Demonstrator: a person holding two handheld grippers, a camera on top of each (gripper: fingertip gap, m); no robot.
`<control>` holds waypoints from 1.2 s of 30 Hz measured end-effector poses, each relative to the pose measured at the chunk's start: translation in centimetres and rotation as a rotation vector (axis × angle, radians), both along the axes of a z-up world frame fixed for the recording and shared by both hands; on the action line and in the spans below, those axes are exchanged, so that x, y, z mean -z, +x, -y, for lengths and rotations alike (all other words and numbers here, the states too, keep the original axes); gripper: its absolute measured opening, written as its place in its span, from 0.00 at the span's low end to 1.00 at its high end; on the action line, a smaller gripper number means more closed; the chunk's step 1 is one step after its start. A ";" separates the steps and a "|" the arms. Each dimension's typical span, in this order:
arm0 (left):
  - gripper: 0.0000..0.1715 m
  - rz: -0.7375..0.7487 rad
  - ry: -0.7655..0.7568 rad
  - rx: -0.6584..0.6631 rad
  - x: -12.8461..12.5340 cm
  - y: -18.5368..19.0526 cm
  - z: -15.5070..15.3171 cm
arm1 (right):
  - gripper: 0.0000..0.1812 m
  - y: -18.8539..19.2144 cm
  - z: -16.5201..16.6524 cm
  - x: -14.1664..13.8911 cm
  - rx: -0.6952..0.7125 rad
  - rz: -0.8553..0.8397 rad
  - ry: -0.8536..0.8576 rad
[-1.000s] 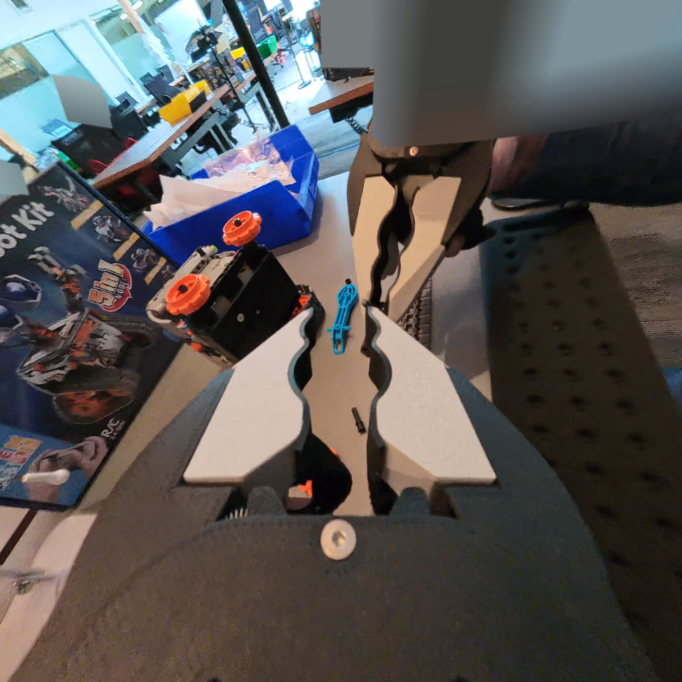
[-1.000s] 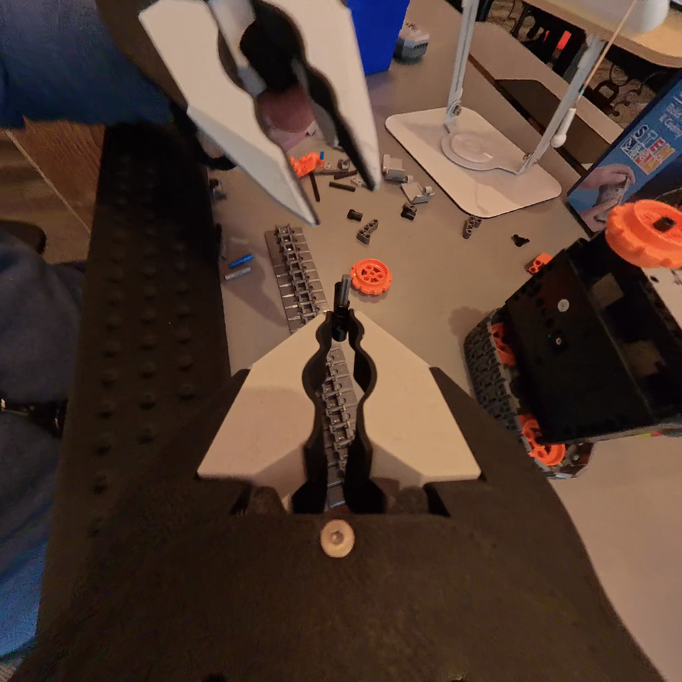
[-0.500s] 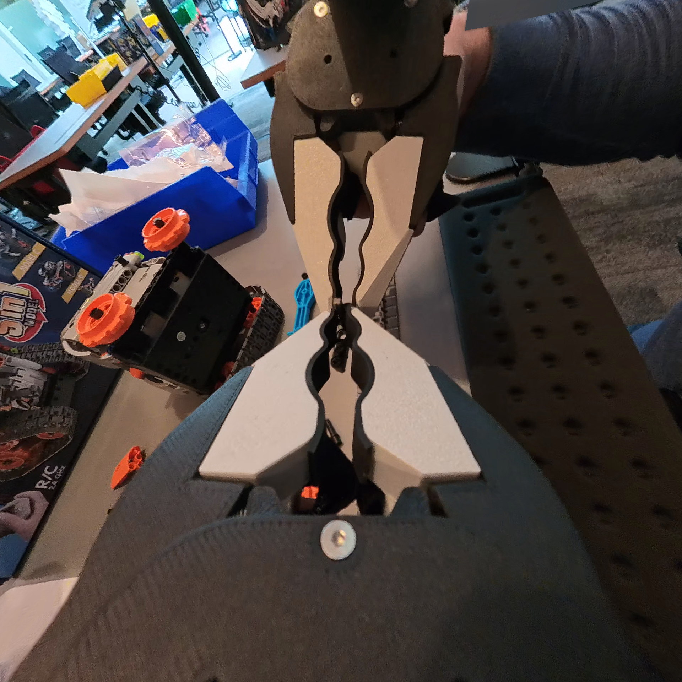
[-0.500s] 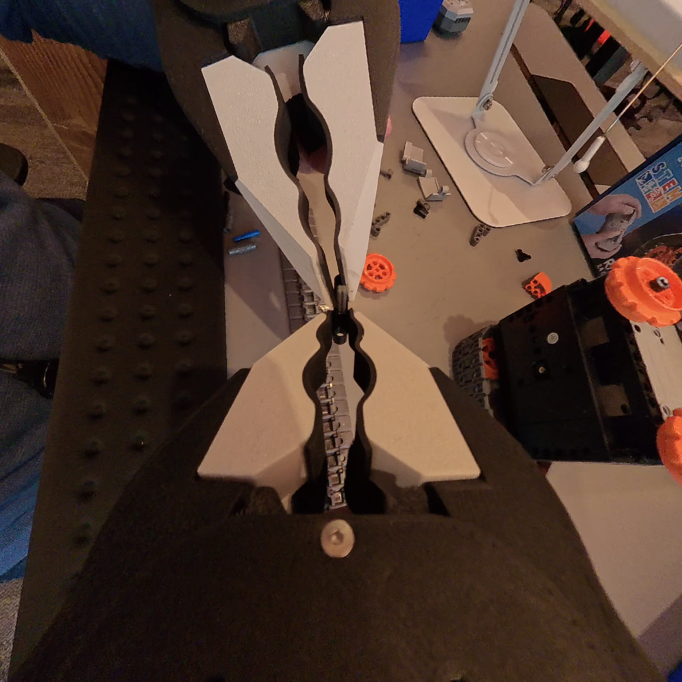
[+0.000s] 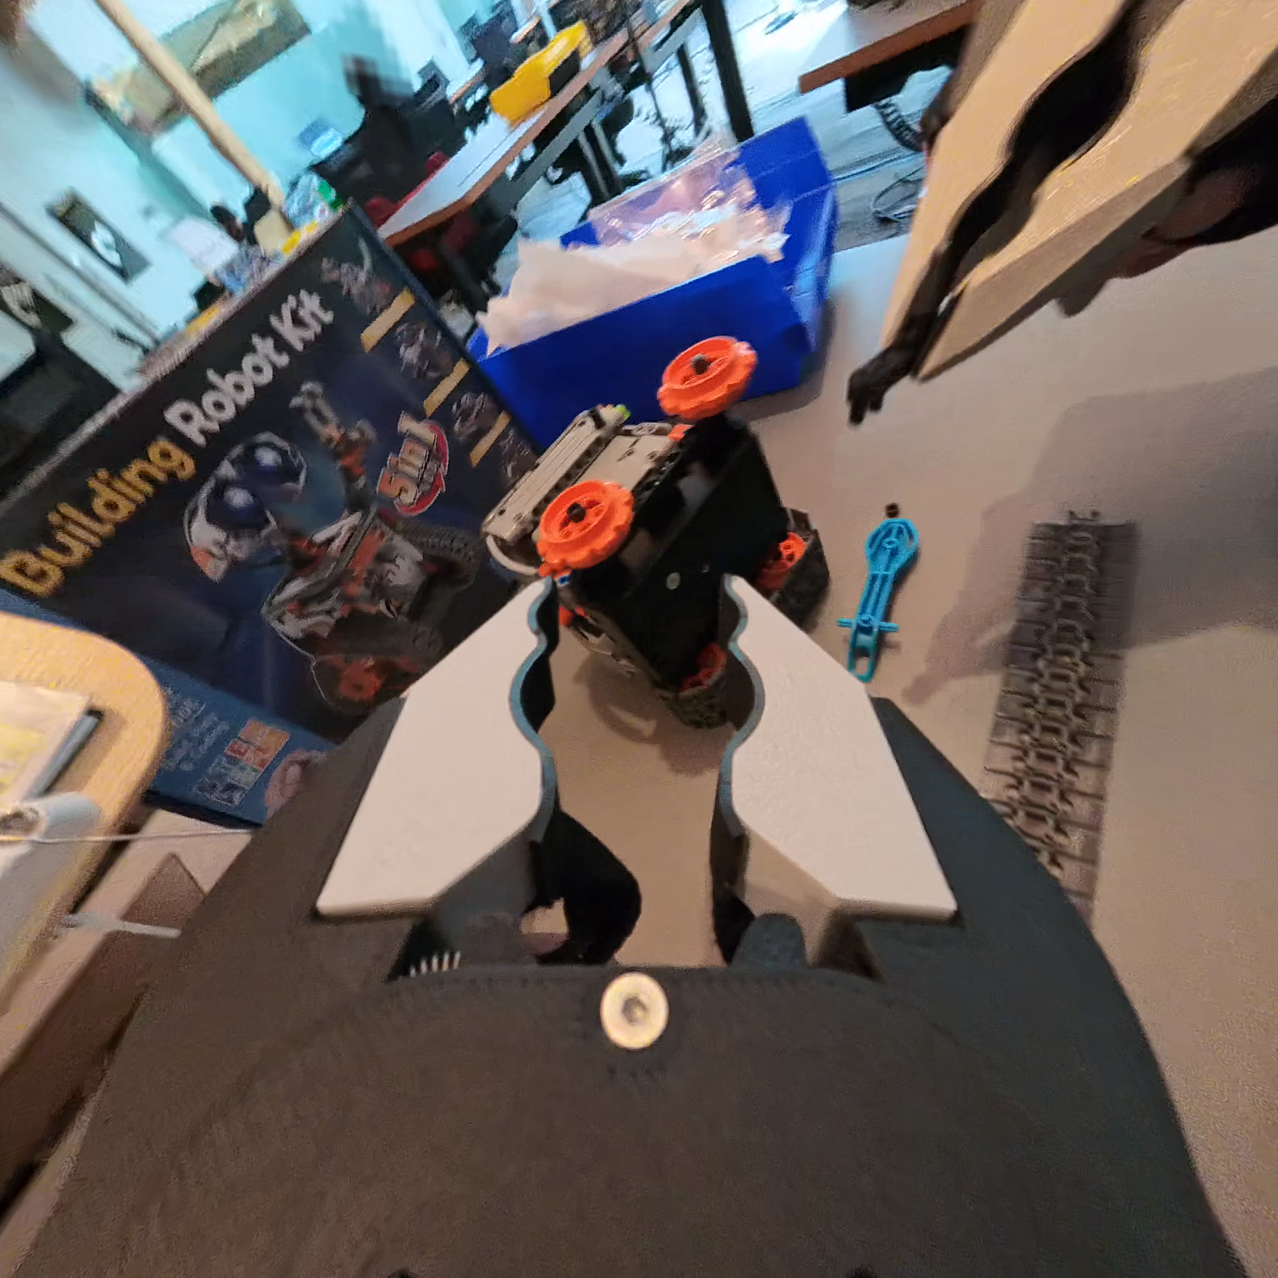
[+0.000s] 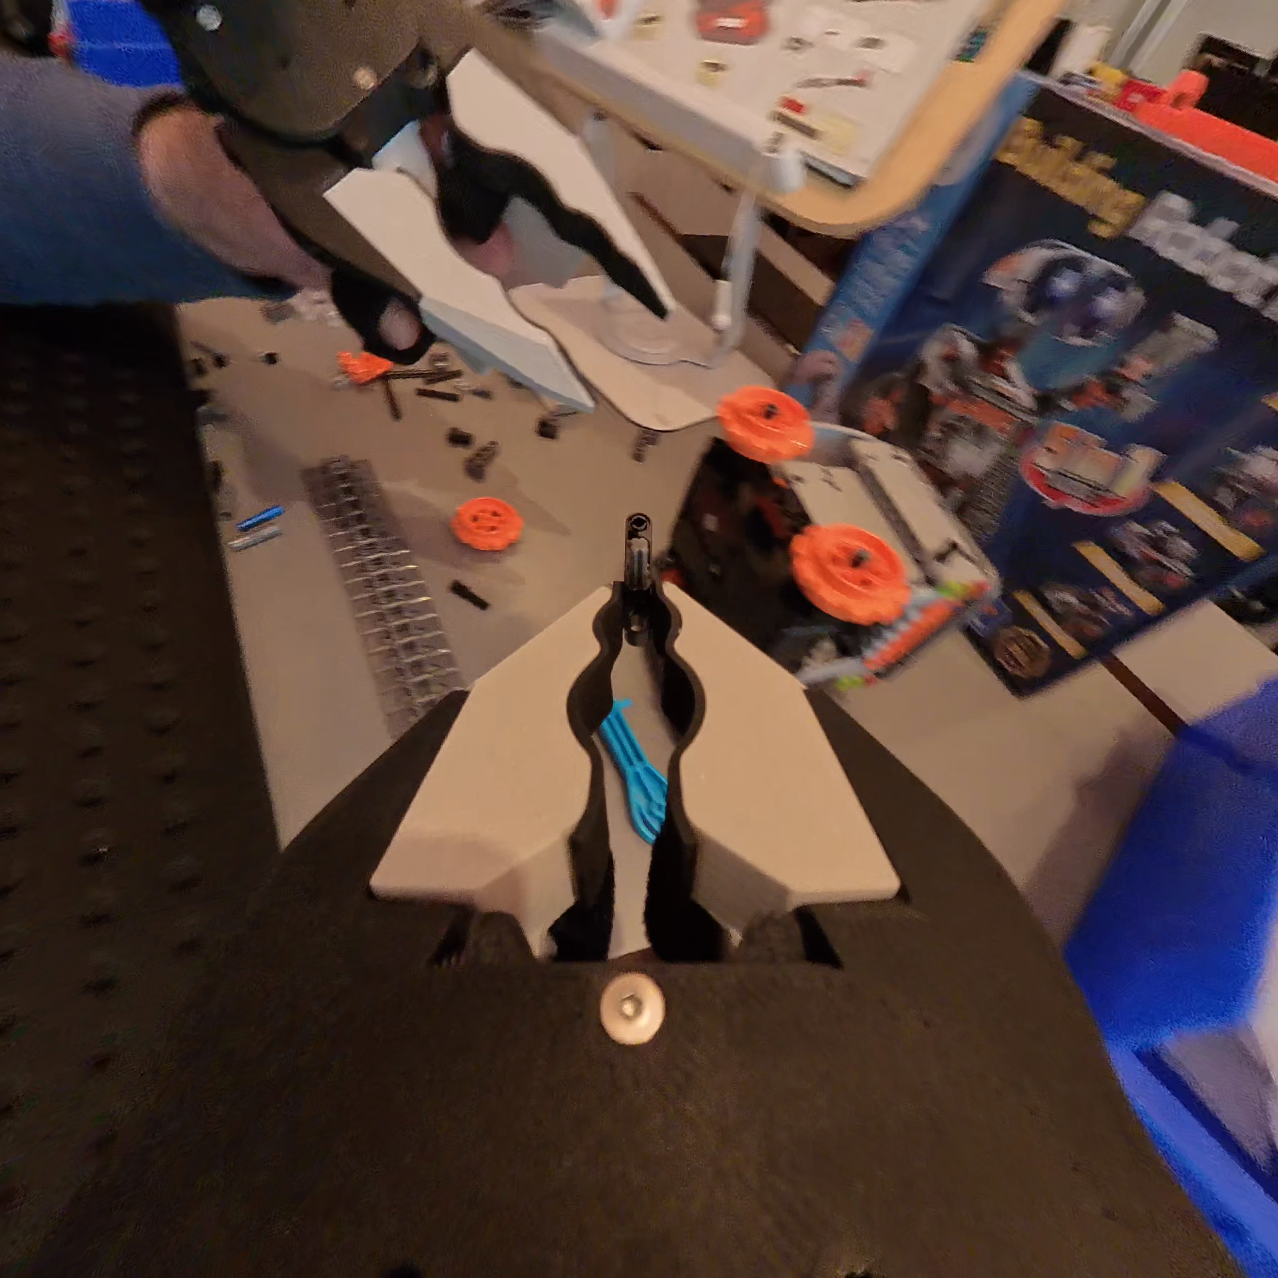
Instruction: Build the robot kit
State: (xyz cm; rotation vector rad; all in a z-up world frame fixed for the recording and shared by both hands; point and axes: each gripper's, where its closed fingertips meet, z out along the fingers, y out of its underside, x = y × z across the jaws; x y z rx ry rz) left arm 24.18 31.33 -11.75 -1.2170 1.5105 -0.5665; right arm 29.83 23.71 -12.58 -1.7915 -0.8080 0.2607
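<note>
Right gripper [image 6: 637, 600] pinched tight on a small black pin [image 6: 636, 553] poking out past the fingertips, raised above the grey table [image 6: 325, 664] over a blue tool [image 6: 633, 767]. Left gripper [image 5: 640, 602] spread wide, empty, aimed at the black tracked model [image 5: 664, 553] with orange wheels [image 5: 584, 525]. Track strip [image 5: 1051, 698] to the right.

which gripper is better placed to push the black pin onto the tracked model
Right, probably: the right gripper is shut on the pin, close beside the model. The left gripper is open and empty.
</note>
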 end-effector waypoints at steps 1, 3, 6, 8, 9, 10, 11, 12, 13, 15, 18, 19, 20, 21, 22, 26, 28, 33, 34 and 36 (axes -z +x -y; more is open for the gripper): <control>0.27 0.004 -0.038 -0.024 0.4 0.5 -0.8 | 0.03 1.6 -0.3 -0.2 0.043 -0.015 0.003; 0.28 -0.018 -0.065 -0.048 1.5 1.6 -2.0 | 0.02 4.6 -0.9 0.0 0.128 -0.032 -0.014; 0.30 -0.030 -0.090 -0.081 2.6 3.1 -3.4 | 0.03 7.8 -2.5 2.1 0.231 0.006 -0.080; 0.29 -0.002 -0.112 -0.091 2.4 3.9 -4.0 | 0.03 8.3 -3.6 3.3 0.254 0.032 -0.120; 0.28 -0.007 -0.123 -0.090 2.4 4.2 -4.1 | 0.03 8.1 -4.1 3.8 0.243 0.034 -0.137; 0.26 -0.014 -0.126 -0.095 2.5 4.5 -4.3 | 0.03 7.6 -4.4 4.2 0.219 0.037 -0.151; 0.25 -0.015 -0.123 -0.090 2.6 4.7 -4.4 | 0.03 7.2 -4.8 4.5 0.198 0.040 -0.158; 0.23 -0.017 -0.126 -0.073 2.6 4.8 -4.2 | 0.03 6.8 -5.1 4.8 0.183 0.041 -0.167; 0.23 -0.018 -0.128 -0.067 2.7 4.9 -4.3 | 0.02 6.4 -5.3 5.1 0.170 0.044 -0.175; 0.24 -0.023 -0.132 -0.062 2.7 4.7 -4.8 | 0.02 5.5 -5.3 5.2 0.124 0.033 -0.184; 0.24 -0.034 -0.195 0.031 2.6 3.9 -4.9 | 0.02 3.8 -4.8 5.1 0.057 0.012 -0.184; 0.24 -0.046 -0.220 0.062 2.6 3.5 -5.0 | 0.02 3.0 -4.5 5.0 0.023 -0.005 -0.193; 0.24 -0.058 -0.230 0.092 2.7 3.2 -5.1 | 0.02 1.8 -4.0 4.8 -0.027 -0.022 -0.196; 0.24 -0.070 -0.227 0.131 2.7 2.8 -5.1 | 0.02 0.6 -3.7 4.7 -0.069 -0.026 -0.196; 0.24 -0.082 -0.241 0.170 2.7 2.5 -4.9 | 0.02 -0.5 -3.5 4.6 -0.097 -0.026 -0.190; 0.24 -0.131 -0.231 0.320 2.7 2.2 -3.6 | 0.02 -4.2 -3.9 5.1 -0.158 0.011 -0.199; 0.24 -0.158 -0.241 0.362 2.7 2.2 -3.5 | 0.03 -6.1 -3.6 5.2 -0.220 0.017 -0.210; 0.24 -0.136 -0.251 0.457 2.7 2.2 -3.7 | 0.03 -5.5 -1.5 4.4 -0.279 0.058 -0.211; 0.24 -0.131 -0.264 0.477 2.7 2.0 -3.7 | 0.03 -4.7 -1.0 4.2 -0.283 0.062 -0.218; 0.24 -0.129 -0.279 0.521 2.7 1.6 -3.6 | 0.03 -2.9 -0.3 4.1 -0.274 0.064 -0.231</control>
